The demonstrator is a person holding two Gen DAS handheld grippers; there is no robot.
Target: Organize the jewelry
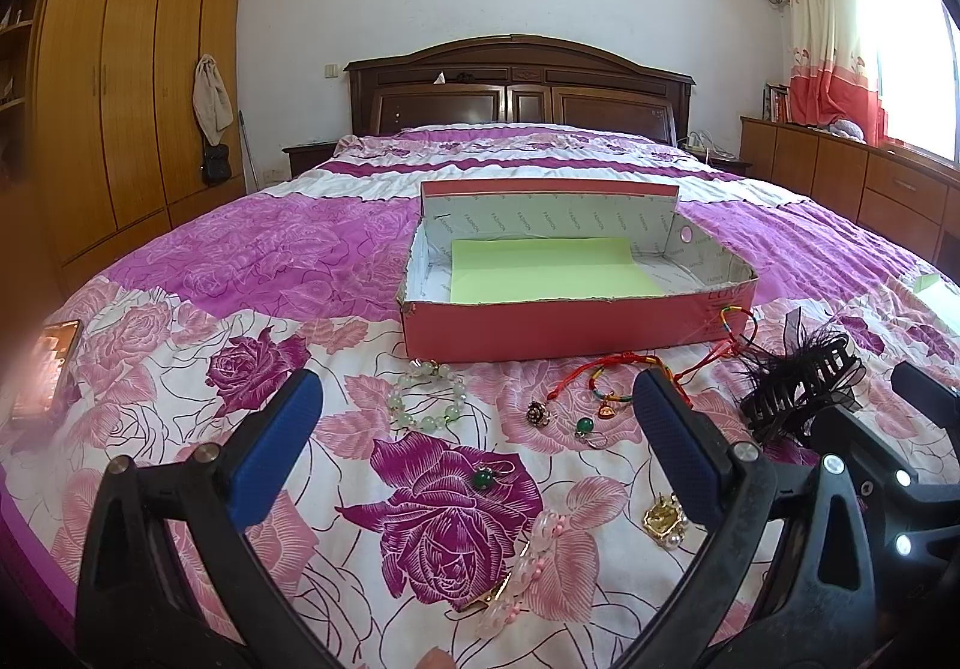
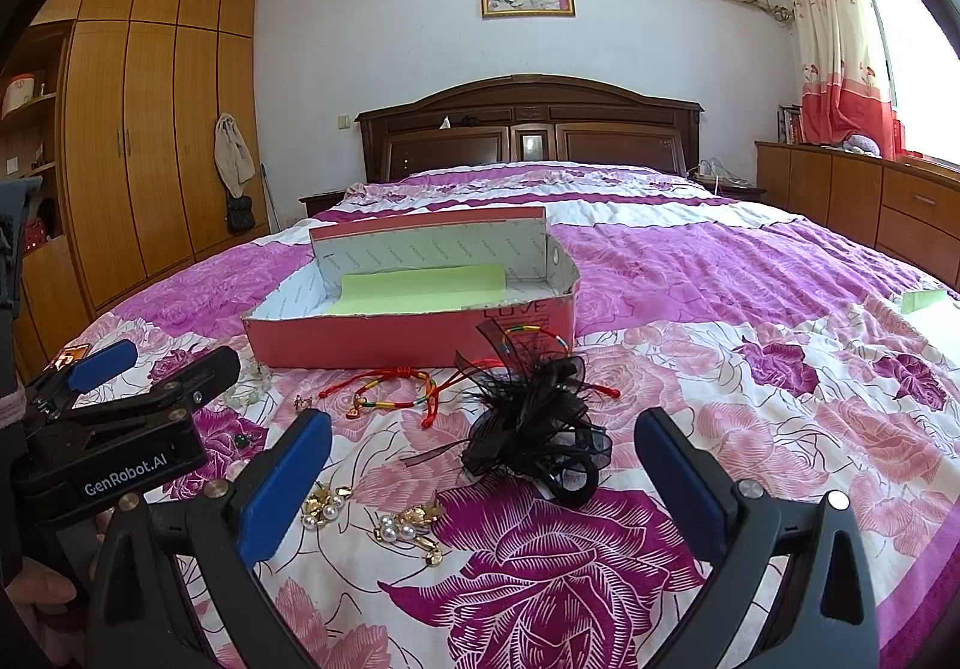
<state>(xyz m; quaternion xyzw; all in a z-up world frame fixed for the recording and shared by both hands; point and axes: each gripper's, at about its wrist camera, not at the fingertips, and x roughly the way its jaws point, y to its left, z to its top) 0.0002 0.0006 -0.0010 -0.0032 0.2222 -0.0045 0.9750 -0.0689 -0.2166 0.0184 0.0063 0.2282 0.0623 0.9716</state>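
Observation:
An open pink box (image 1: 564, 324) (image 2: 360, 348) with green paper inside lies on the flowered bedspread. In front of it are a pale green bead bracelet (image 1: 429, 396), red cord bracelets (image 1: 606, 375) (image 2: 384, 390), a green-stone ring (image 1: 483, 478), a pink bead clip (image 1: 528, 567), gold pearl pieces (image 2: 327, 504) and a black feathered hair claw (image 1: 798, 381) (image 2: 534, 423). My left gripper (image 1: 480, 429) is open above the small pieces. My right gripper (image 2: 483, 465) is open, its fingers either side of the hair claw, and holds nothing.
A phone (image 1: 45, 369) lies at the bed's left edge. Green paper (image 2: 924, 300) sits at the right. The left gripper's body (image 2: 120, 429) is close beside the right one. A wardrobe stands left, a headboard behind, low cabinets right.

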